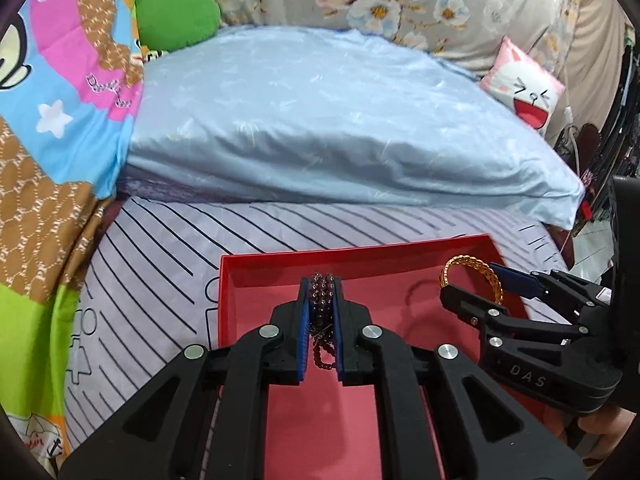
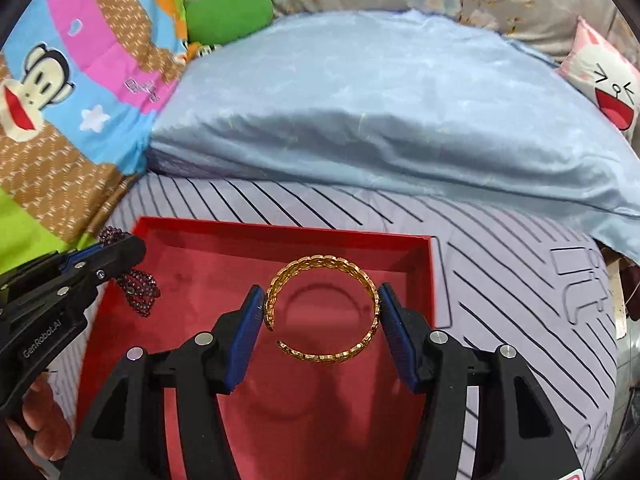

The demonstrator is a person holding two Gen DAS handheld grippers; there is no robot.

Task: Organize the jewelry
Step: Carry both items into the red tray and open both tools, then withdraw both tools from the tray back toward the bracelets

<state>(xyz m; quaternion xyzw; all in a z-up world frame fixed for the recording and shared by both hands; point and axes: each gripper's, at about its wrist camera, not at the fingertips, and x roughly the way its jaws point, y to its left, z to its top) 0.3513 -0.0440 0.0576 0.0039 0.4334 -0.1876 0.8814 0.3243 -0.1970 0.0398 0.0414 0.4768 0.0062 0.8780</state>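
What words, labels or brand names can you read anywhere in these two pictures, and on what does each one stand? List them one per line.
"DAS": on the body of the right gripper, seen from the left wrist.
"GenRobot.AI": on the body of the left gripper, seen from the right wrist.
Script on the pink patch of the cartoon quilt: too blurred to read.
Large outlined shapes on the striped sheet: not legible as words.

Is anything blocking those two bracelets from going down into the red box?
Nothing visible. The gold bangle in the right gripper and the purple bead bracelet in the left gripper both hang over the red box, above bare floor.
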